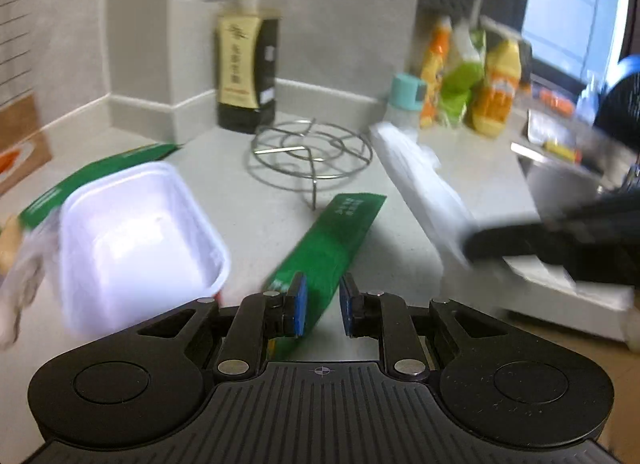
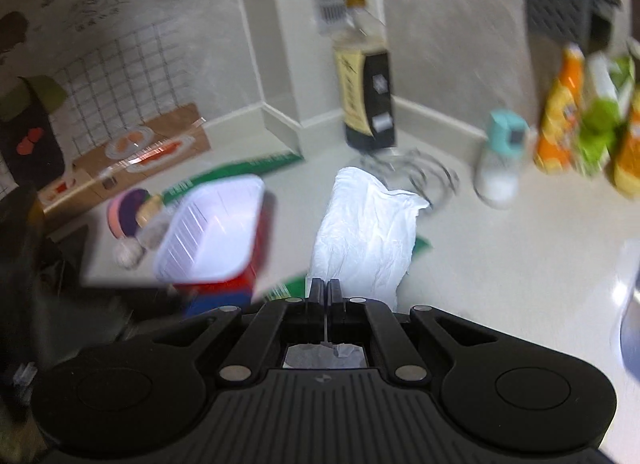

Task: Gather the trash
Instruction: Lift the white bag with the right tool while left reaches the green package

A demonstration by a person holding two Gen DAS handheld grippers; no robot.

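In the left wrist view a long green packet (image 1: 336, 240) lies on the pale counter (image 1: 248, 223), its near end under my left gripper (image 1: 322, 304). The blue pads stand slightly apart and do not press on it. A white plastic tub (image 1: 136, 240) sits to the left, with a second green packet (image 1: 100, 167) behind it. My right gripper (image 2: 328, 292) is shut on a crumpled white plastic bag (image 2: 364, 232), held up over the counter. The left wrist view shows that bag (image 1: 420, 191) blurred, with the right gripper (image 1: 472, 248) on its lower end.
A wire trivet (image 1: 310, 151), a dark sauce bottle (image 1: 246, 67), a teal-capped bottle (image 1: 404, 99) and colourful packs (image 1: 472, 83) stand along the back wall. A steel sink (image 1: 560, 179) is at the right. A cardboard box (image 2: 132, 151) lies at the far left.
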